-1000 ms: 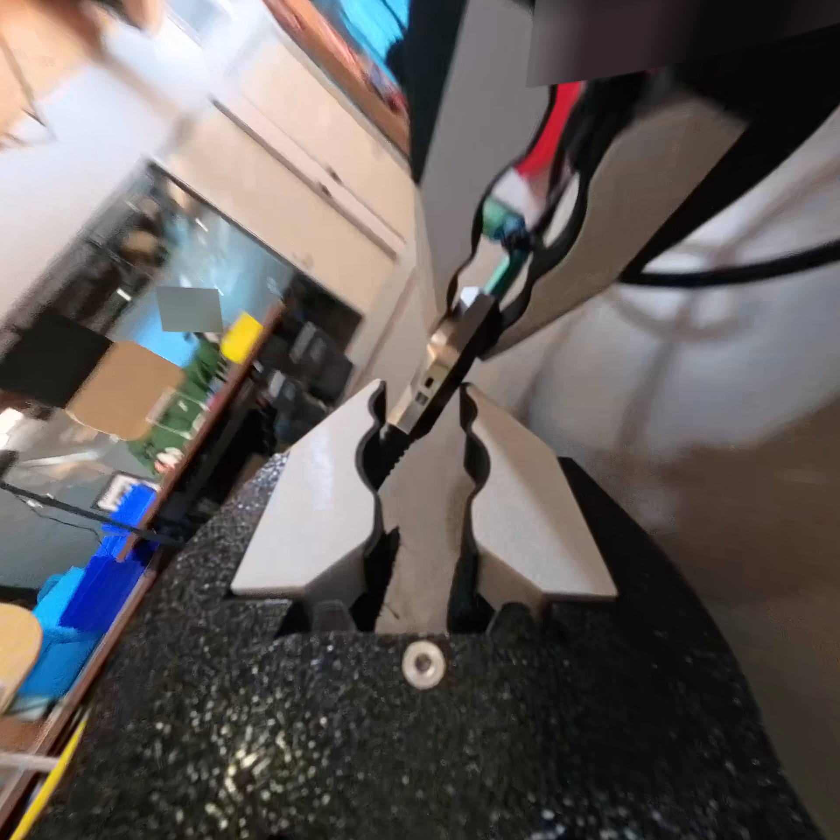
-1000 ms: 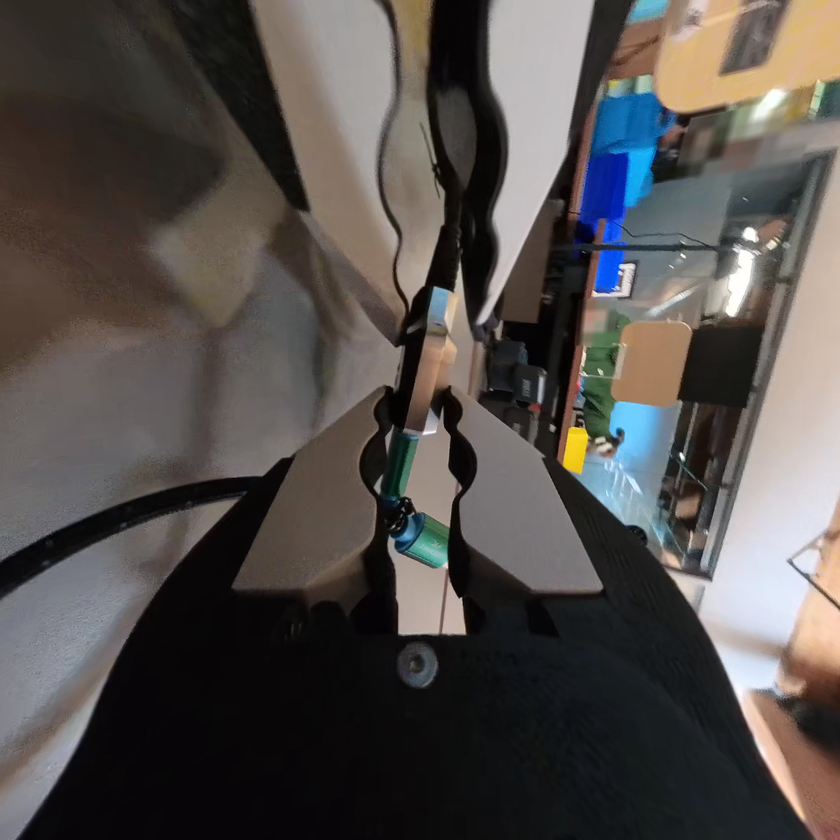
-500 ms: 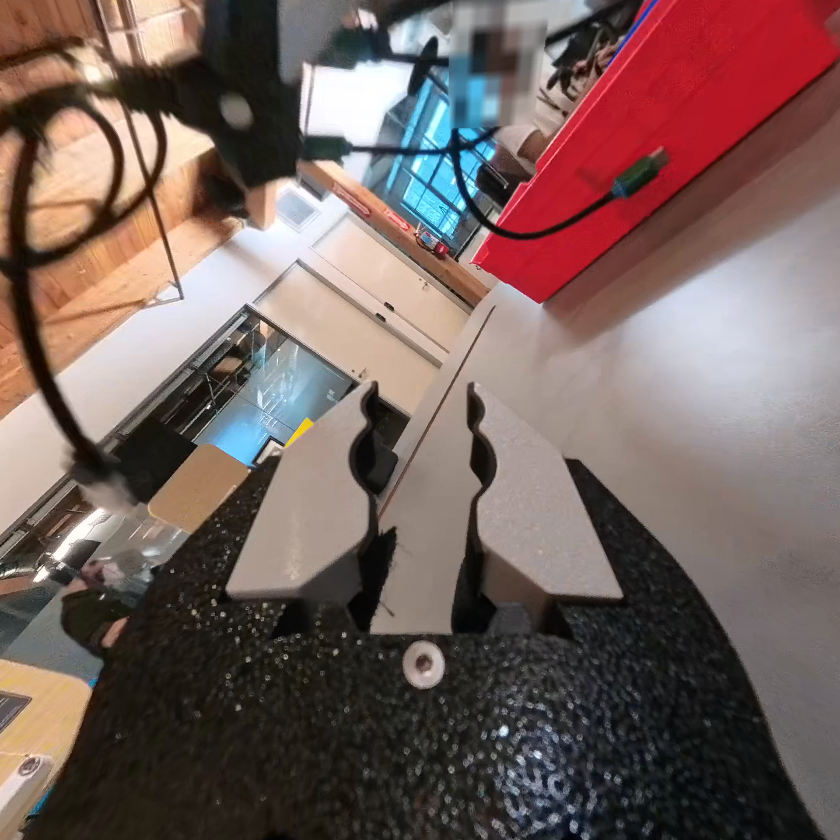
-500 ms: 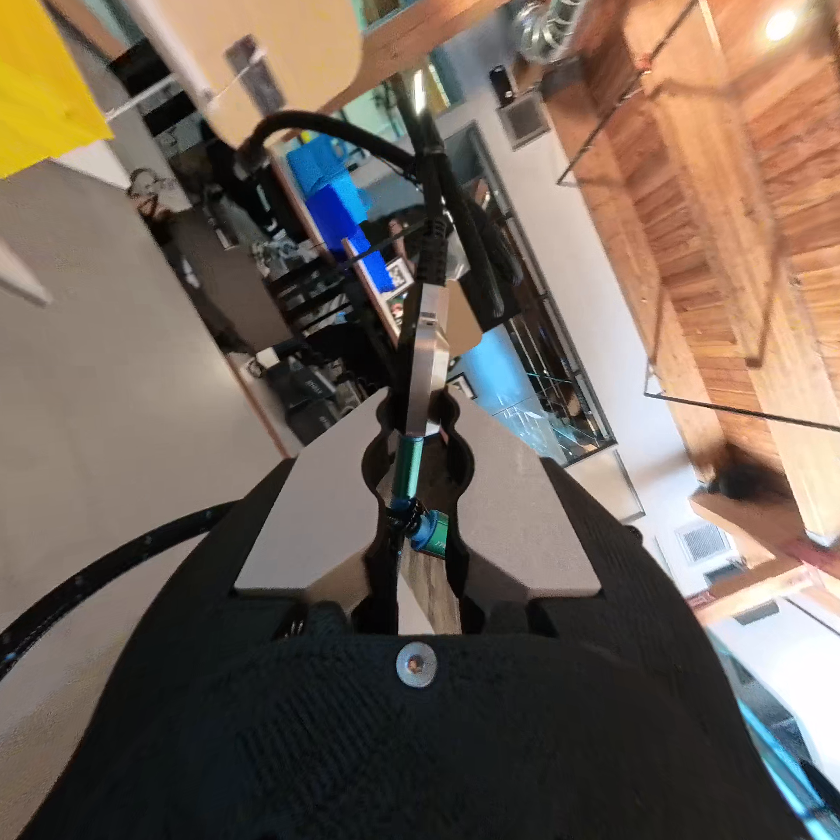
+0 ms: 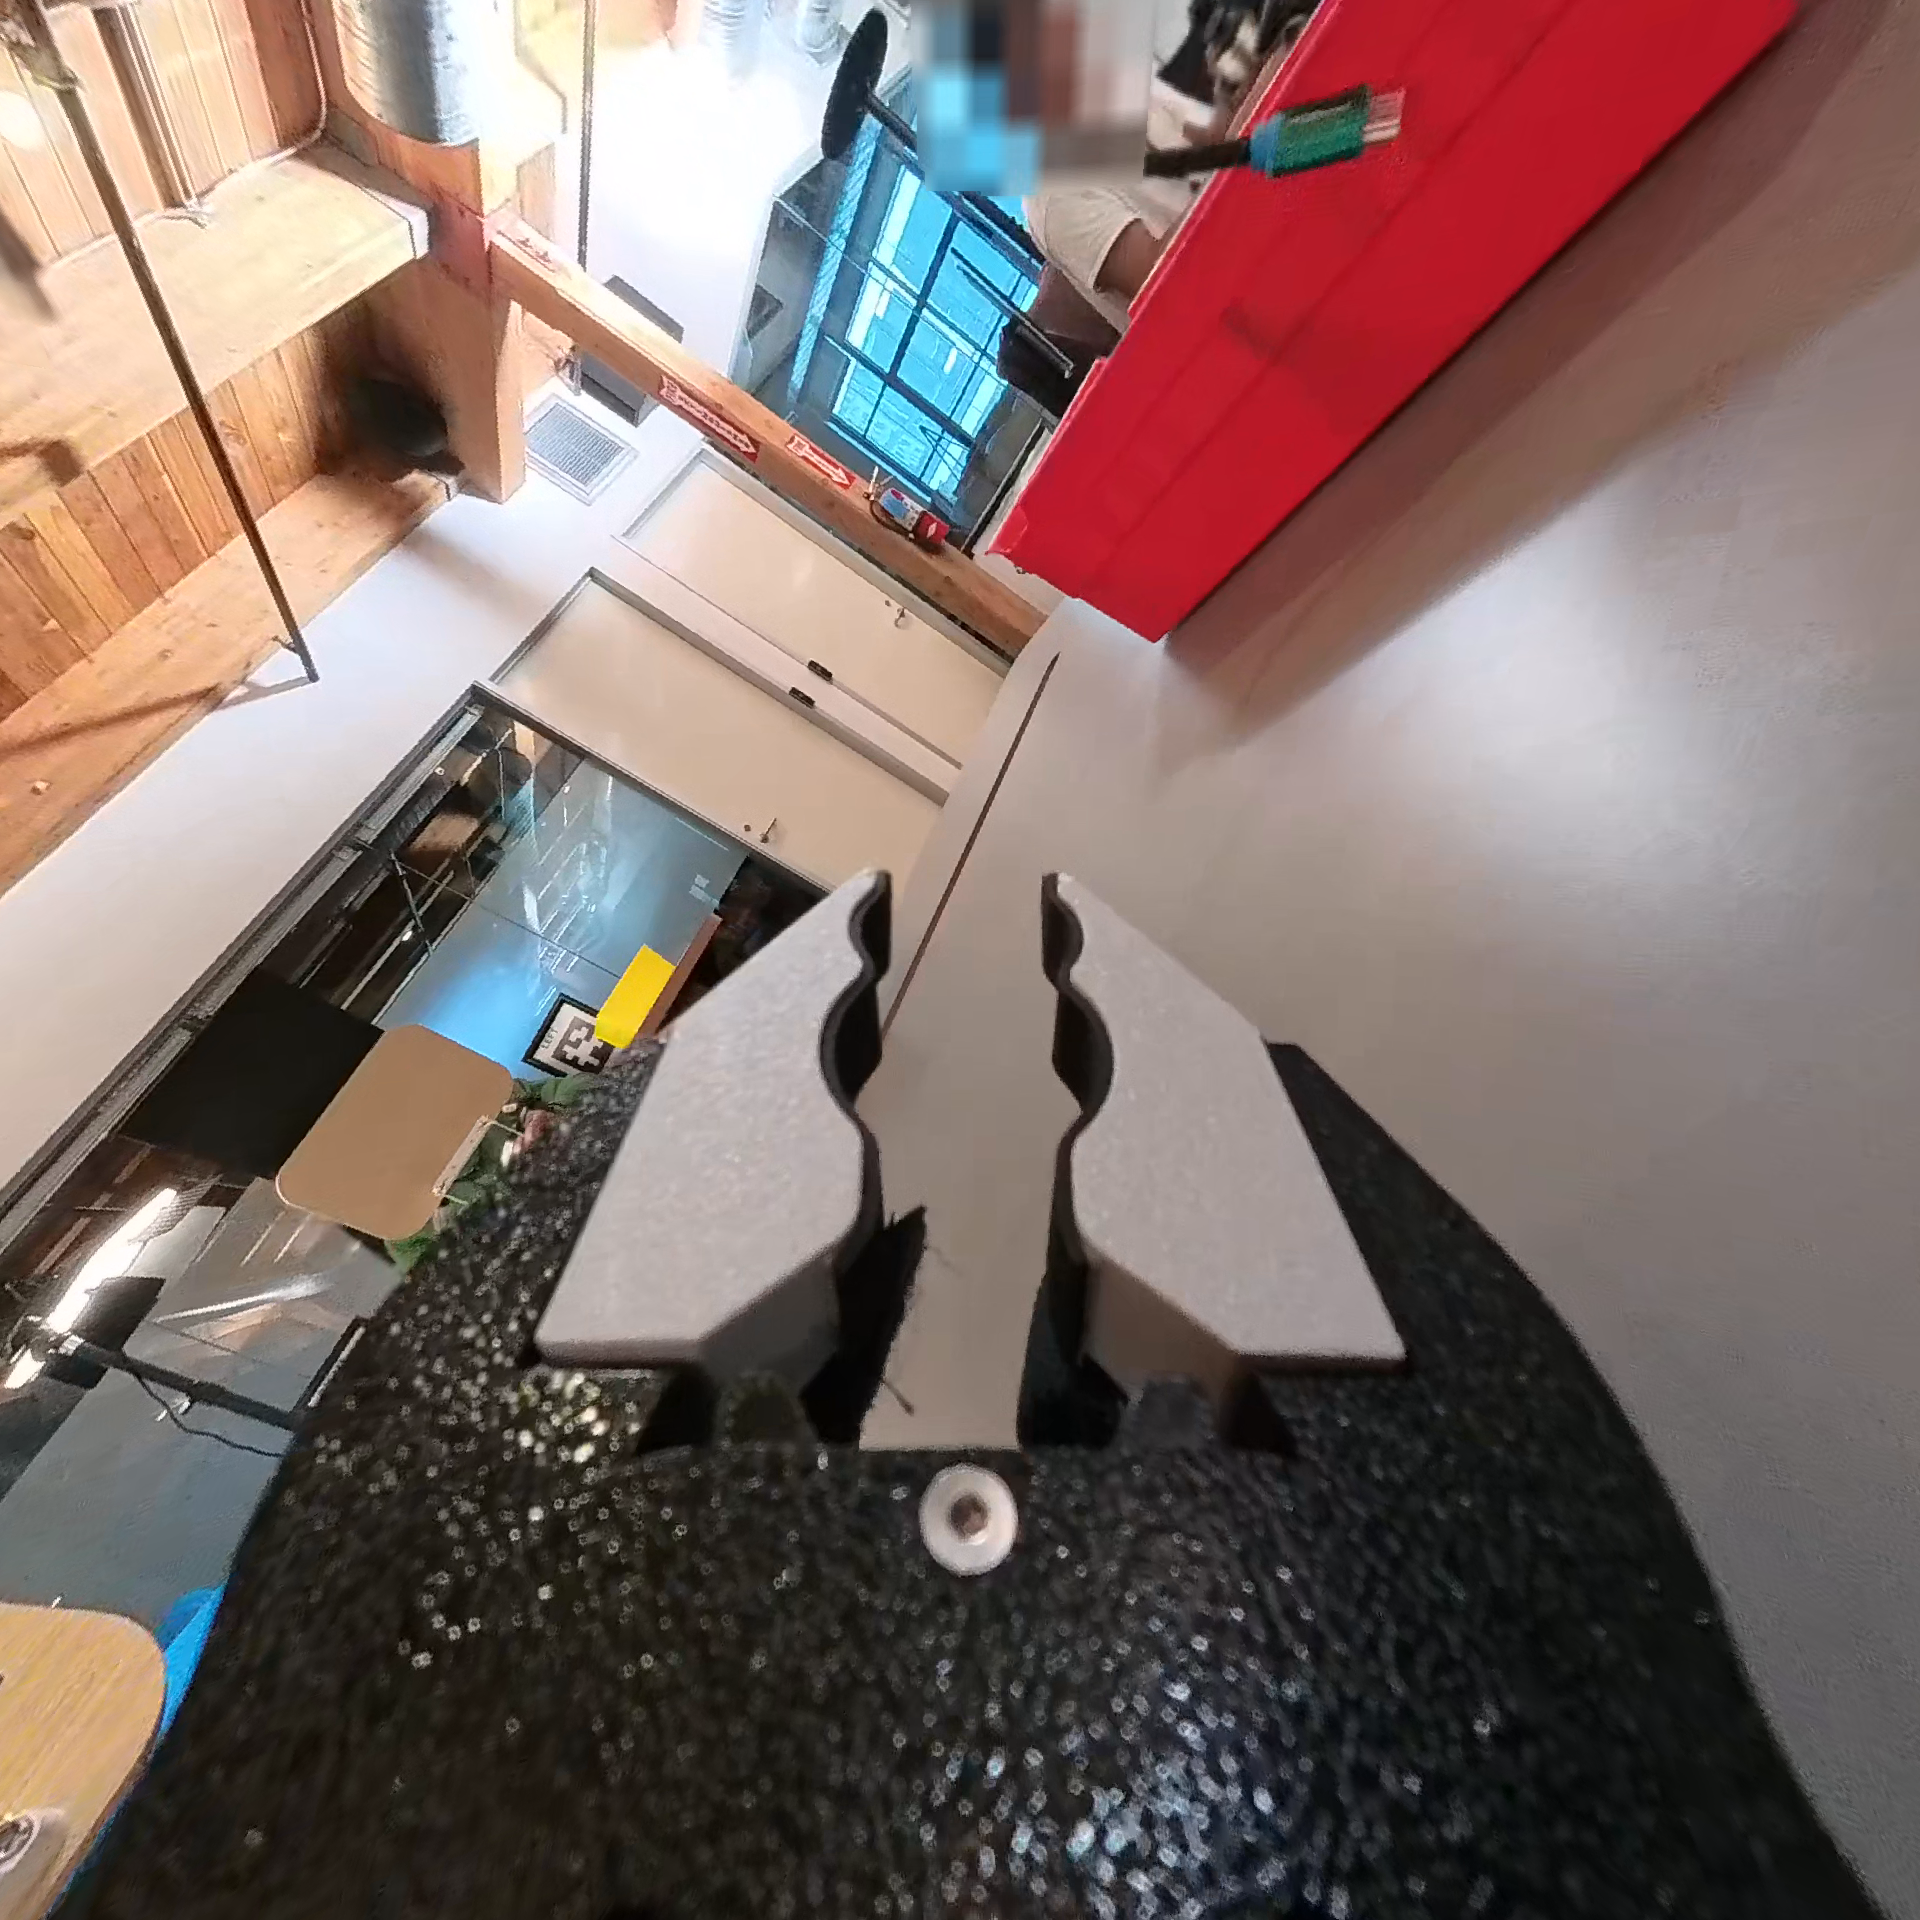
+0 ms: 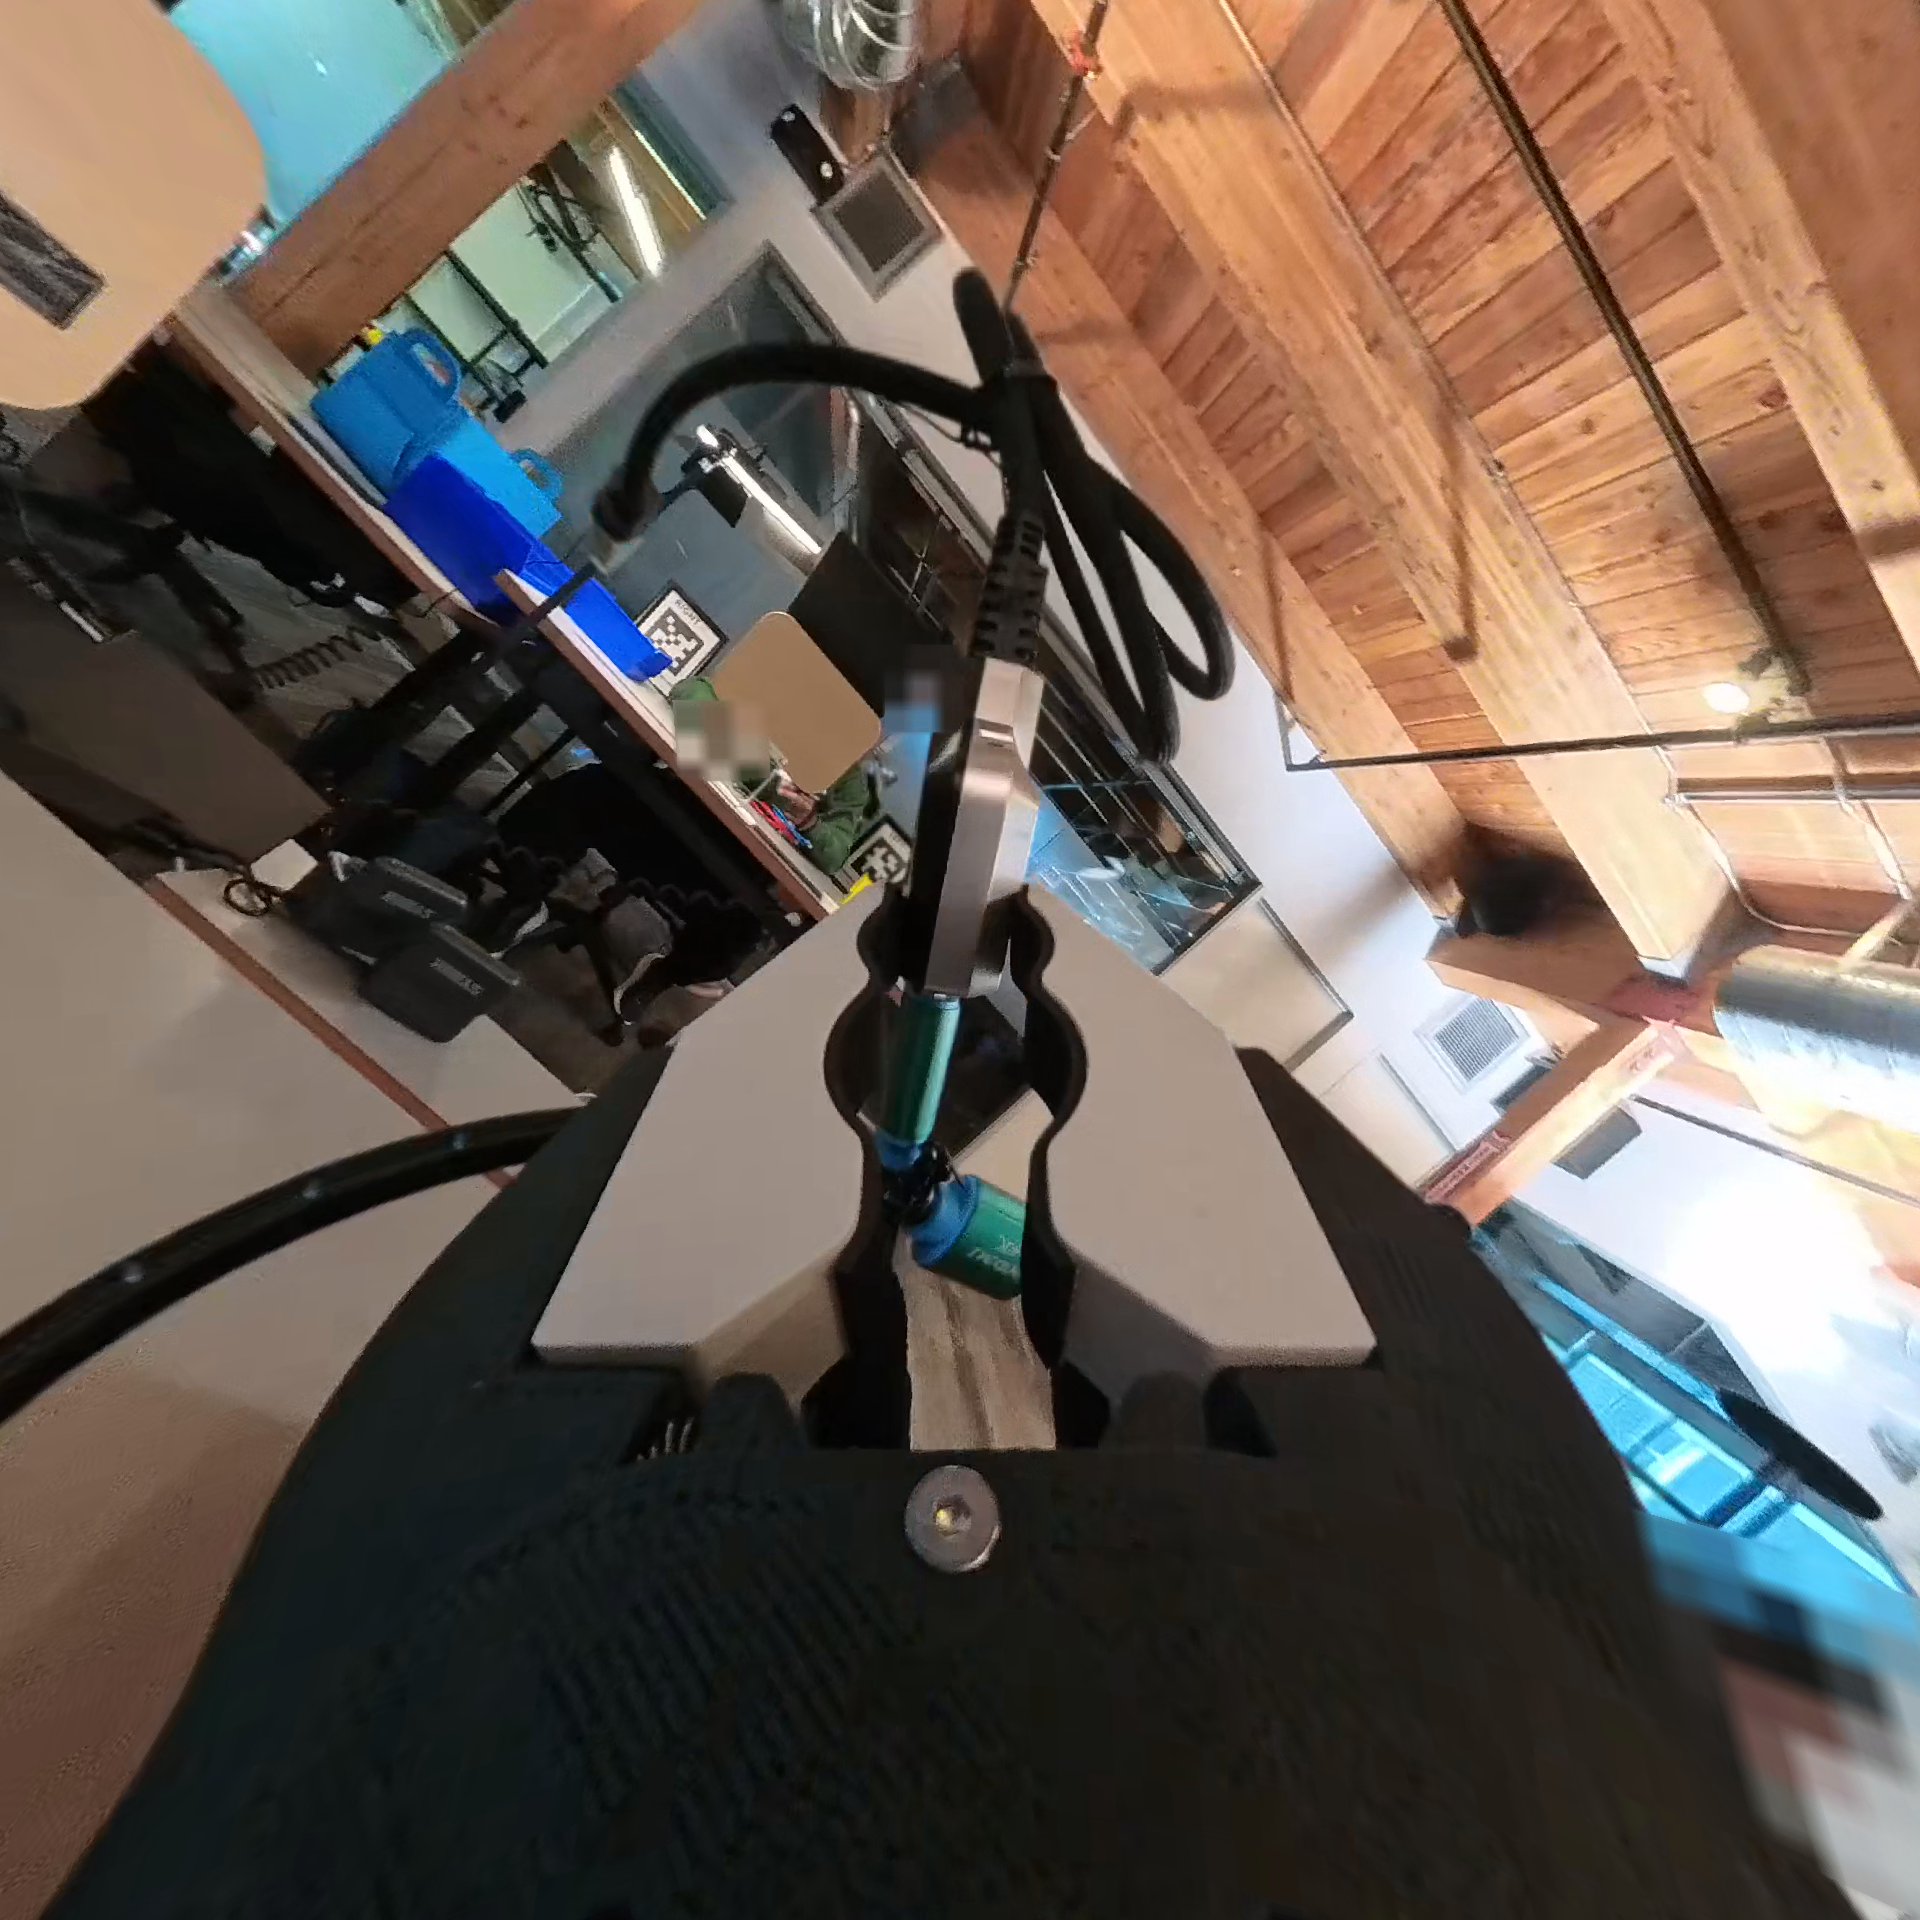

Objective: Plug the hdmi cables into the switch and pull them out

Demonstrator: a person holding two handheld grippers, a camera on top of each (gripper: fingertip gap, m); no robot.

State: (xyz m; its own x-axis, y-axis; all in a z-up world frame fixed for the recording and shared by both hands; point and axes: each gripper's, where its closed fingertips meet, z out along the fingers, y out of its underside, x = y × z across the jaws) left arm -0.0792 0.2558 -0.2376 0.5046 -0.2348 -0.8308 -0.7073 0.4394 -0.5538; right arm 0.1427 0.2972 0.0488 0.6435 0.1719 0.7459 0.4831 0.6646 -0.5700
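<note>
Right gripper (image 6: 961, 925) clamps the silver switch (image 6: 977, 821) edge-on, lifted off the table, black cable (image 6: 1013, 582) attached. Left gripper (image 5: 966, 935) stands released, empty. Loose green HDMI plug (image 5: 1320, 130) hangs beyond; it should be gripped squarely by its housing.

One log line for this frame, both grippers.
left gripper: open, empty | right gripper: shut on switch | green HDMI plug: hanging free

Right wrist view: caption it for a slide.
Right gripper shut on the silver switch, green-ended cable plugged in.
</note>
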